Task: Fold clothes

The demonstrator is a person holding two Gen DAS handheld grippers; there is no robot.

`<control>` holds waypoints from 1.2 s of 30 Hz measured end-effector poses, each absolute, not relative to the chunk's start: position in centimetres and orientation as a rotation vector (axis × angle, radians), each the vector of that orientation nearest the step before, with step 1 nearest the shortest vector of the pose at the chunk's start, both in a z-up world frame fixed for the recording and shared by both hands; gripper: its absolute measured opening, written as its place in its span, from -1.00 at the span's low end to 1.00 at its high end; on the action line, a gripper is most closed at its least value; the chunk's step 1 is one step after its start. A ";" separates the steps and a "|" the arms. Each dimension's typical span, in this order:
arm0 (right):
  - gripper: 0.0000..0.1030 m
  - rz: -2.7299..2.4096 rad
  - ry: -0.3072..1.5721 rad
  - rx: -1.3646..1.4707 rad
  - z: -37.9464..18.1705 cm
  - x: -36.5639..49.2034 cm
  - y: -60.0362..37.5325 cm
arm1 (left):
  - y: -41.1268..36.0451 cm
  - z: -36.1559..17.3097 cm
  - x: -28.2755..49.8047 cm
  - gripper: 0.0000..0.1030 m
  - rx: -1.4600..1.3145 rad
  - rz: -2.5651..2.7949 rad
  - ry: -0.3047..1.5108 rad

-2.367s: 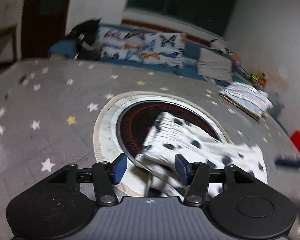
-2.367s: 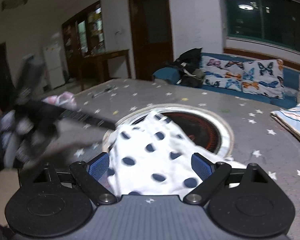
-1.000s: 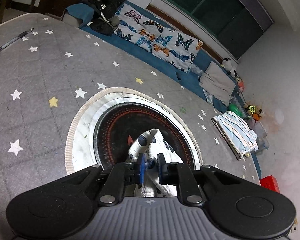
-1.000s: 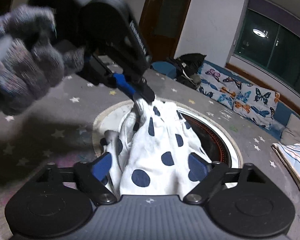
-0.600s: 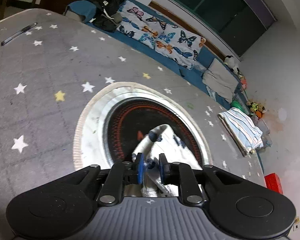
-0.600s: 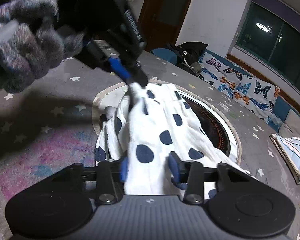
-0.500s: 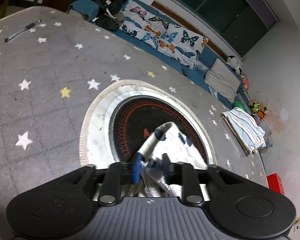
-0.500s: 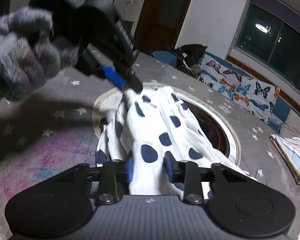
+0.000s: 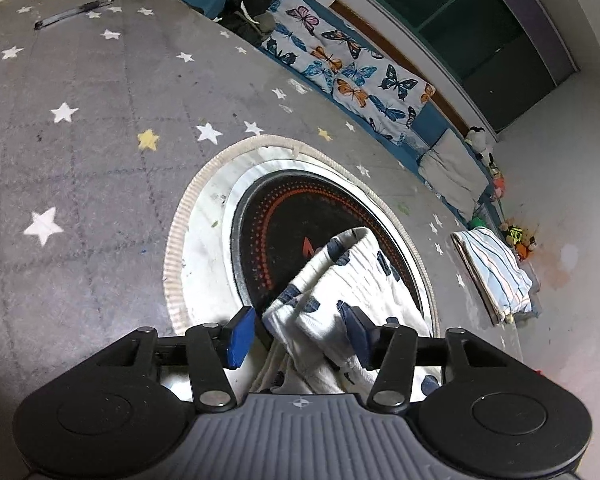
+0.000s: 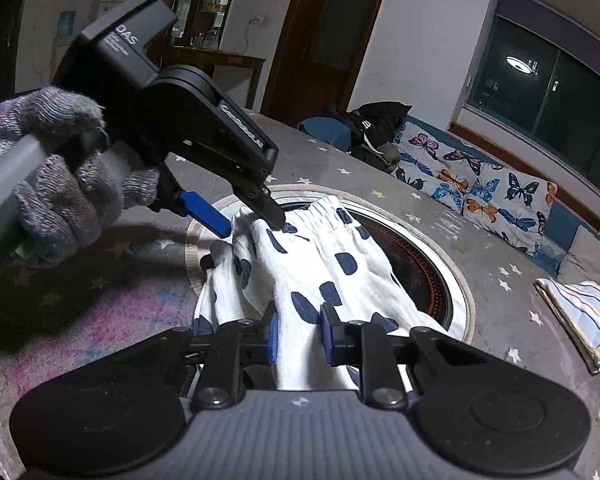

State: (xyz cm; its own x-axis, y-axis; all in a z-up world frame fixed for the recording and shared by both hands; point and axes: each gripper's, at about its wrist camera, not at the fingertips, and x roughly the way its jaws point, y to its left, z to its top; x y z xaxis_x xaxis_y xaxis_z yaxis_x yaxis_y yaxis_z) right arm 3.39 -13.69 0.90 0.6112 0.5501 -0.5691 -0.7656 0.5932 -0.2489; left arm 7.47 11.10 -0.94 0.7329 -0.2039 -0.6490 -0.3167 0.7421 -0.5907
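Garment: the white cotton garment with dark blue polka dots (image 10: pixel 316 264) lies bunched over the black round hotplate with orange dotted rings (image 9: pixel 284 216) set in the grey star-patterned table (image 9: pixel 80 140).
Long axis: I see it run from my right gripper (image 10: pixel 298 336) away to the gathered elastic waistband at the far end, beside my left gripper (image 10: pixel 252 216).
Right gripper: its jaws have just been closing and now pinch a fold of the near end.
Left gripper: its jaws have just been opening; the pads stand apart with the rolled waistband edge between them, the right pad against cloth, the left pad clear.
Right view only: my grey knitted glove (image 10: pixel 56 168) on the left handle.
Left view only: a dark pen (image 9: pixel 74 13) far off to its left.
Both views: folded striped cloth (image 9: pixel 494 272) well off to the right.
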 end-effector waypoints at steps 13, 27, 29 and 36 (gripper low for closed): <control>-0.05 0.767 0.461 -0.533 -0.7 2.6 -13.7 | 9.1 4.1 8.0 -0.70 -0.715 -0.002 0.685; 0.04 0.633 0.452 -0.552 -1.4 1.5 -16.2 | 5.7 9.2 10.2 -0.72 -0.658 -0.087 0.652; -0.05 0.609 0.431 -0.563 -1.2 1.0 -17.0 | 5.4 9.5 10.2 -0.72 -0.652 -0.096 0.648; -0.47 0.488 0.392 -0.553 0.3 0.3 -20.6 | 5.9 8.5 9.1 -0.71 -0.658 -0.134 0.654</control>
